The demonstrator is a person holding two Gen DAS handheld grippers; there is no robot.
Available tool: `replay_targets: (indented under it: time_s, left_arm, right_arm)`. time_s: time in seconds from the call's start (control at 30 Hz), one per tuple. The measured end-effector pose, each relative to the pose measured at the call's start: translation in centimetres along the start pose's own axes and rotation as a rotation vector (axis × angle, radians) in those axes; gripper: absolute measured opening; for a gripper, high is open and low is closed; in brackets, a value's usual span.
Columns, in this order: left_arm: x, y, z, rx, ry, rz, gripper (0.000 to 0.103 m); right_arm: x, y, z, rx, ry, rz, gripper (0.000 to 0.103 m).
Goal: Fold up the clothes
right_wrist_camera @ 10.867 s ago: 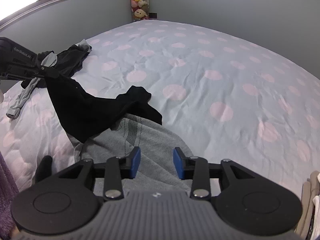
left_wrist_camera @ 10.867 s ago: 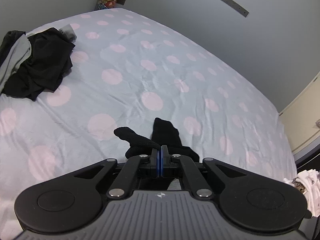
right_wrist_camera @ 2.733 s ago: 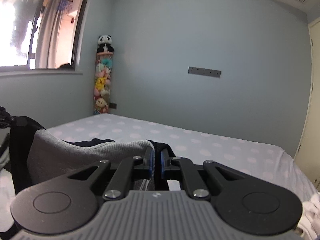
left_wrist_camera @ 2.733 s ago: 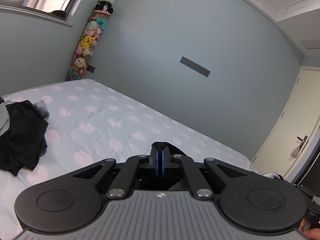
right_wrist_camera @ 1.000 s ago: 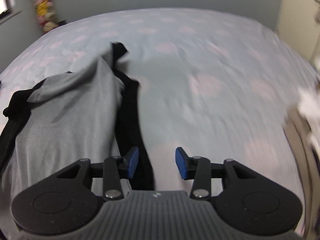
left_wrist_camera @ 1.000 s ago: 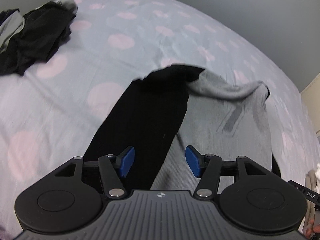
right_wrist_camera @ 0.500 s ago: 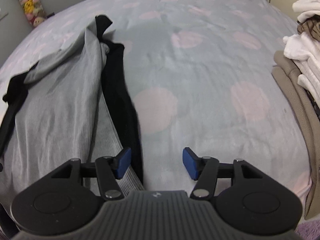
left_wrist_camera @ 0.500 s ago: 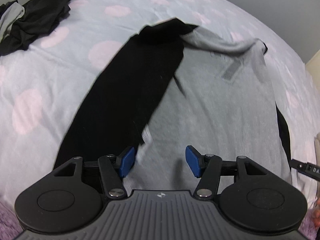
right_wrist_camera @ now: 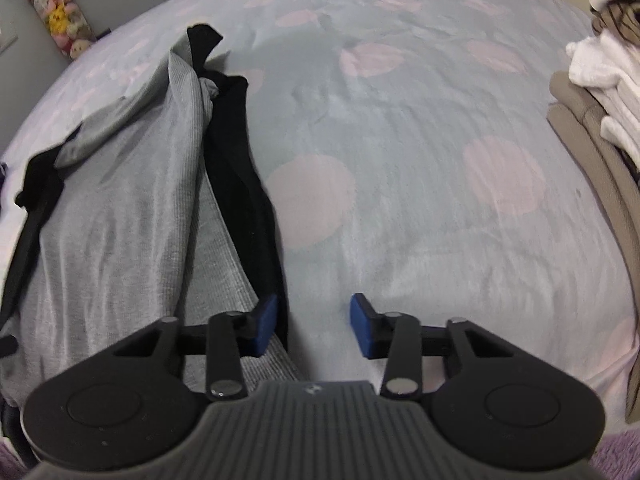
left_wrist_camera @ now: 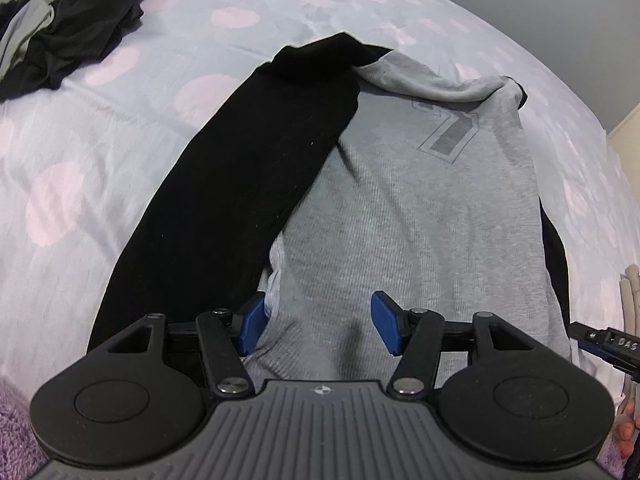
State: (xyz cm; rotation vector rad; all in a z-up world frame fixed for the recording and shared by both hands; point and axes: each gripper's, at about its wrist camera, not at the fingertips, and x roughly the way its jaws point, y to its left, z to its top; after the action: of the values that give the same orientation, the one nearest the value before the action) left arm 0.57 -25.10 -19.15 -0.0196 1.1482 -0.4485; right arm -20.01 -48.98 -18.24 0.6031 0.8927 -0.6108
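A grey sweatshirt with black sleeves [left_wrist_camera: 420,216] lies spread on the bed, hem towards me. Its left black sleeve [left_wrist_camera: 240,168] lies folded across the left side of the body. My left gripper [left_wrist_camera: 318,328] is open and empty, just above the hem. In the right wrist view the same sweatshirt [right_wrist_camera: 120,208] lies at the left, its right black sleeve [right_wrist_camera: 244,184] along its edge. My right gripper [right_wrist_camera: 314,330] is open and empty over the bedsheet, its left fingertip [right_wrist_camera: 266,322] at the sleeve's end.
The bed has a light blue sheet with pink dots [right_wrist_camera: 420,160]. A heap of black and grey clothes [left_wrist_camera: 60,40] lies at the far left. A stack of folded white and beige clothes [right_wrist_camera: 600,120] stands at the right edge. Stuffed toys [right_wrist_camera: 60,20] hang in the far corner.
Both grippers opened and let the sweatshirt down flat on the bed about a second ago. Since then both have drawn back towards the hem and stay open.
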Motion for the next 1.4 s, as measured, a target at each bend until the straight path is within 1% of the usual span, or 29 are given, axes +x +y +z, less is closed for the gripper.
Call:
replay_targets:
  time_s: [0.1,0.2,0.37,0.43,0.5,0.57,0.6,0.67,0.7,0.77,0.83,0.97,1.03,1.17,1.3,1.37,1.4]
  left_arm:
    - [0.1,0.0,-0.1,0.006,0.007,0.006,0.055]
    - [0.3,0.0,-0.3,0.007,0.014,0.012,0.055]
    - [0.5,-0.1,-0.3,0.009,0.02,0.016,0.055]
    - [0.6,-0.1,-0.3,0.01,0.022,0.019,0.055]
    - [0.7,-0.2,-0.2,0.01,0.025,0.021,0.055]
    - [0.8,-0.1,-0.2,0.008,0.027,0.025,0.055]
    - [0.9,-0.1,-0.2,0.005,0.028,0.024,0.055]
    - [1.1,0.0,-0.1,-0.002,0.03,0.024,0.055]
    - [1.2,0.1,-0.1,-0.005,0.032,0.024,0.055]
    - [1.4,0.2,0.0,-0.009,0.039,0.022,0.055]
    - [1.6,0.3,0.0,-0.012,0.044,0.017,0.055]
    - [1.7,0.8,0.2,-0.024,0.048,0.005,0.055]
    - [1.7,1.0,0.2,-0.033,0.049,-0.002,0.055]
    - [1.8,1.2,0.4,-0.049,0.049,-0.014,0.055]
    - [1.7,1.5,0.5,-0.064,0.048,-0.023,0.055]
    - [1.7,1.6,0.5,-0.071,0.046,-0.026,0.055]
    - [1.6,1.7,0.6,-0.074,0.044,-0.027,0.055]
  right_arm:
    - [-0.6,-1.2,0.0,0.076,-0.03,0.017,0.039]
    - [-0.2,-2.0,0.2,0.13,-0.007,0.045,0.039]
    - [0.0,-1.7,0.4,0.133,-0.038,0.143,0.037]
    - [0.4,-1.5,0.5,0.124,-0.025,0.149,0.032]
    - [1.0,-1.3,0.8,0.113,-0.005,0.151,0.024]
    - [1.6,-1.1,1.1,0.102,0.015,0.152,0.019]
    - [1.8,-0.9,1.2,0.088,0.019,0.147,0.019]
    - [2.0,-0.3,1.3,0.052,0.022,0.133,0.017]
    - [2.1,0.0,1.3,0.034,0.024,0.125,0.011]
    - [2.3,0.6,1.4,-0.003,0.027,0.111,0.005]
    - [1.9,0.8,1.7,-0.02,0.012,0.089,0.004]
    - [0.6,0.1,3.2,0.003,-0.042,0.058,0.004]
    - [-0.3,-0.4,4.6,-0.009,-0.08,0.01,0.004]
    - [-2.6,-1.5,8.1,-0.064,-0.185,-0.109,0.004]
    - [-4.6,-2.6,11.3,-0.078,-0.285,-0.22,0.004]
    - [-5.0,-2.9,12.1,-0.083,-0.319,-0.26,0.004]
    - [-4.9,-3.1,12.2,-0.085,-0.317,-0.257,0.005]
